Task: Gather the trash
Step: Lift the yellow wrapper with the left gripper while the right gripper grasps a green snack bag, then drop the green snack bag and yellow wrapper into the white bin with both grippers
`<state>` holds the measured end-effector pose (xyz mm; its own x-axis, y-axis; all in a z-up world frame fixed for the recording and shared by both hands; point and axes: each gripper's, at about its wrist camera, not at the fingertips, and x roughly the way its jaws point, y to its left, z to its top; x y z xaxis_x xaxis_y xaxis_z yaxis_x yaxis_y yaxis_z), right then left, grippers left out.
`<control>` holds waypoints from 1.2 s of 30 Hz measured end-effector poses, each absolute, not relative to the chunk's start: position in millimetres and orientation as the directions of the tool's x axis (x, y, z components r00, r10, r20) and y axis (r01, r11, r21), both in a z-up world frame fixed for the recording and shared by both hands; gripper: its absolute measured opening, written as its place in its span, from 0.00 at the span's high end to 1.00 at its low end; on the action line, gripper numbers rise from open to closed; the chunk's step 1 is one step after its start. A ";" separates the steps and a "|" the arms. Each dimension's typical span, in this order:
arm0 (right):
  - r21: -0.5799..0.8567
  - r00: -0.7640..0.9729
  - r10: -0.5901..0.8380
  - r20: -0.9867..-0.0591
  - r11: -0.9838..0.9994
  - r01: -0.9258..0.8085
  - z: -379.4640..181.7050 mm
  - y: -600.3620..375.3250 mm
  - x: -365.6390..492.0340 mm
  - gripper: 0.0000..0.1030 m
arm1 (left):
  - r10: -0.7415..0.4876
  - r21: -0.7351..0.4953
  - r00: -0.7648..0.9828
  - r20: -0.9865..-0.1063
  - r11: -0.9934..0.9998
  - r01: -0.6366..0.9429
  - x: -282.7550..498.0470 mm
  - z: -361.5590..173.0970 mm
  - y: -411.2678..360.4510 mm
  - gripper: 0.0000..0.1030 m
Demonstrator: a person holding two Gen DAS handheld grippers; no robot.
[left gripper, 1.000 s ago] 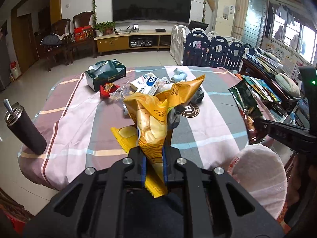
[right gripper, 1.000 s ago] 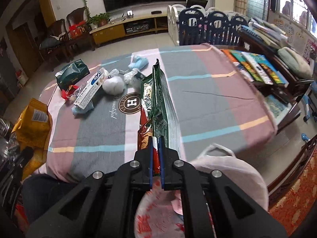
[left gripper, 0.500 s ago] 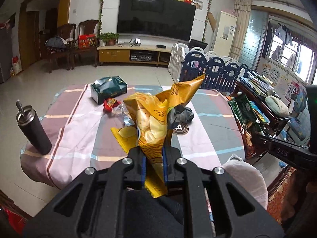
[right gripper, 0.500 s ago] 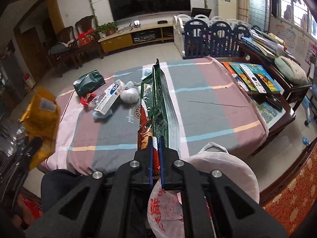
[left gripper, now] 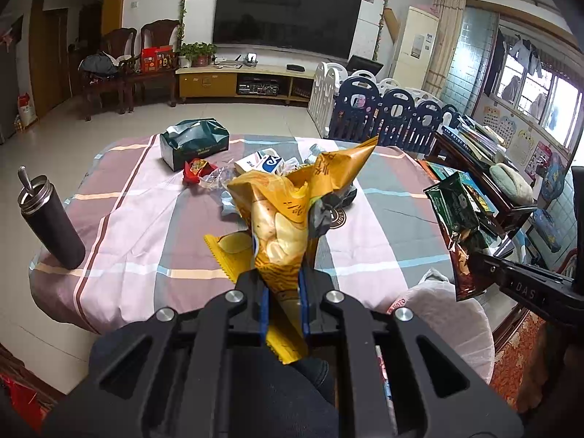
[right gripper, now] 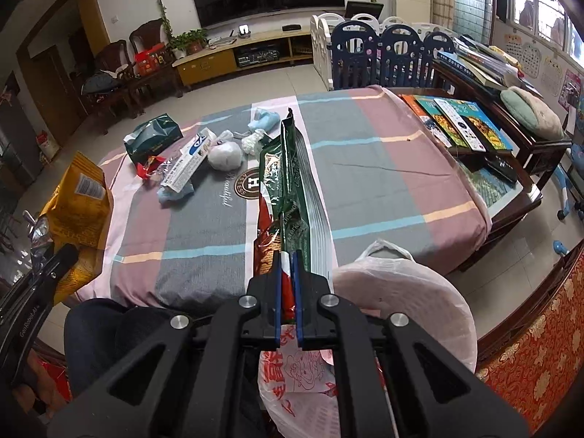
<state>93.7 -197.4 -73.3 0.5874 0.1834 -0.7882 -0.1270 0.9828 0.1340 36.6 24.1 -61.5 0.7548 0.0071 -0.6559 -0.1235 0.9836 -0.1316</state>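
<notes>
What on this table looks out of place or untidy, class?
A cluster of litter sits on the striped tablecloth: a torn red wrapper, a crumpled white wad and a flattened toothpaste box. The green tissue pack gapes, torn open.

Both fisheye views look forward along their own fingers, from above the near edge of the table (left gripper: 138, 226) toward the far television (left gripper: 284, 14) wall. The left wrist view sits further left, the right wrist view further right — each catches the other gripper at its border. Both share the tablecloth, the white bag (right gripper: 401, 292) close below, and the scattered litter mid-table.
</notes>
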 end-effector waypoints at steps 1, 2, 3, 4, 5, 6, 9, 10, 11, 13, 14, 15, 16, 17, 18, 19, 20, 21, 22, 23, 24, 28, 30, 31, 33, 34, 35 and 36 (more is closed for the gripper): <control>0.136 0.585 0.182 -0.791 0.983 -0.121 -74.8 -199.5 94.0 0.94 | 0.006 -0.129 0.755 -0.656 0.984 -0.121 36.3 -61.8 22.9 0.87; 0.138 0.583 0.181 -0.792 0.983 -0.117 -76.0 -201.1 93.9 0.94 | 0.006 -0.127 0.754 -0.657 0.985 -0.118 36.4 -61.8 21.6 0.87; 0.140 0.582 0.181 -0.792 0.983 -0.115 -76.5 -202.1 93.7 0.94 | 0.005 -0.124 0.754 -0.657 0.986 -0.114 36.7 -61.5 20.4 0.87; 0.142 0.582 0.182 -0.793 0.983 -0.114 -76.8 -202.9 93.9 0.94 | 0.004 -0.123 0.754 -0.657 0.986 -0.112 36.9 -61.7 19.8 0.87; 0.141 0.583 0.182 -0.792 0.983 -0.115 -76.8 -203.2 93.9 0.94 | 0.003 -0.122 0.753 -0.657 0.986 -0.111 36.4 -62.0 18.9 0.87; 0.140 0.583 0.182 -0.792 0.983 -0.117 -76.9 -203.2 93.9 0.94 | 0.003 -0.120 0.753 -0.658 0.987 -0.109 37.0 -62.0 18.6 0.87; 0.138 0.582 0.185 -0.792 0.983 -0.124 -78.2 -201.5 93.7 0.94 | 0.004 -0.120 0.753 -0.658 0.987 -0.111 37.2 -62.3 18.6 0.87; 0.139 0.581 0.187 -0.792 0.982 -0.127 -78.7 -200.5 93.6 0.94 | 0.005 -0.120 0.753 -0.658 0.986 -0.112 37.0 -62.7 18.5 0.87; 0.138 0.579 0.187 -0.793 0.982 -0.129 -79.2 -199.4 93.8 0.94 | 0.006 -0.120 0.753 -0.658 0.986 -0.113 36.9 -63.0 18.4 0.87; 0.135 0.578 0.187 -0.794 0.982 -0.132 -79.9 -198.1 93.7 0.94 | 0.008 -0.121 0.753 -0.659 0.986 -0.116 36.9 -63.3 19.3 0.87; 0.134 0.578 0.186 -0.794 0.982 -0.132 -80.1 -198.0 93.6 0.94 | 0.008 -0.121 0.753 -0.659 0.986 -0.116 37.0 -63.5 19.3 0.87; 0.133 0.579 0.185 -0.794 0.982 -0.131 -80.1 -197.6 93.5 0.94 | 0.007 -0.121 0.753 -0.658 0.986 -0.115 36.8 -63.5 19.4 0.87; 0.132 0.580 0.183 -0.794 0.983 -0.129 -80.1 -197.8 93.5 0.94 | 0.007 -0.120 0.753 -0.659 0.986 -0.114 36.9 -63.6 19.3 0.87; 0.132 0.581 0.180 -0.794 0.983 -0.125 -80.2 -198.7 93.5 0.94 | 0.007 -0.119 0.752 -0.659 0.986 -0.114 36.8 -63.4 19.4 0.87; 0.133 0.581 0.179 -0.794 0.984 -0.122 -80.5 -199.8 93.6 0.94 | 0.006 -0.118 0.752 -0.660 0.987 -0.112 36.8 -63.8 19.4 0.87; 0.133 0.581 0.178 -0.795 0.984 -0.120 -80.4 -200.5 93.4 0.94 | 0.005 -0.118 0.751 -0.660 0.987 -0.110 36.7 -64.2 19.2 0.87; 0.132 0.579 0.176 -0.796 0.984 -0.117 -80.9 -201.3 93.2 0.94 | 0.004 -0.117 0.750 -0.661 0.987 -0.109 36.9 -64.5 18.9 0.87; 0.132 0.577 0.175 -0.798 0.985 -0.116 -81.9 -202.2 93.0 0.94 | 0.004 -0.116 0.749 -0.662 0.987 -0.108 37.1 -65.0 18.8 0.87; 0.131 0.575 0.173 -0.800 0.985 -0.115 -82.9 -202.4 92.8 0.94 | 0.003 -0.115 0.748 -0.664 0.988 -0.106 37.3 -65.2 18.7 0.87; 0.127 0.572 0.171 -0.803 0.985 -0.116 -84.4 -202.7 92.2 0.94 | 0.002 -0.115 0.747 -0.665 0.988 -0.105 37.5 -65.7 18.9 0.87; 0.121 0.569 0.167 -0.805 0.986 -0.118 -85.7 -202.6 91.3 0.94 | 0.002 -0.114 0.746 -0.666 0.988 -0.104 37.8 -65.1 18.2 0.87; 0.067 0.558 0.121 -0.821 0.991 -0.116 -96.3 -213.7 82.0 0.94 | -0.008 -0.118 0.741 -0.672 0.988 -0.097 38.6 -66.1 16.8 0.87; 0.059 0.540 0.098 -0.836 0.994 -0.090 -104.9 -229.0 78.3 0.94 | -0.010 -0.114 0.739 -0.674 0.989 -0.091 38.8 -67.4 14.4 0.87; 0.059 0.531 0.092 -0.842 0.995 -0.078 -108.6 -235.4 77.0 0.94 | -0.012 -0.111 0.736 -0.676 0.990 -0.086 38.8 -68.6 12.8 0.87; 0.056 0.508 0.074 -0.858 0.997 -0.050 -118.6 -250.8 73.4 0.94 | -0.020 -0.109 0.731 -0.682 0.991 -0.075 39.4 -70.9 9.0 0.87; 0.051 0.499 0.064 -0.864 0.998 -0.039 -123.1 -256.7 71.5 0.94 | -0.024 -0.107 0.728 -0.685 0.992 -0.069 40.0 -71.9 6.9 0.87; 0.044 0.489 0.052 -0.871 0.999 -0.028 -128.5 -262.8 69.7 0.94 | -0.029 -0.103 0.724 -0.689 0.993 -0.059 40.3 -73.5 3.6 0.87; 0.039 0.480 0.044 -0.876 0.999 -0.020 -133.4 -267.7 68.1 0.94 | -0.034 -0.101 0.721 -0.692 0.994 -0.050 40.2 -75.3 0.2 0.87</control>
<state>68.1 -267.7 -133.4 0.4796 0.0442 -0.8764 -0.0201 0.9990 0.0394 40.2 0.2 -75.3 0.7210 -0.0340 -0.6921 -0.0499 0.9937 -0.1008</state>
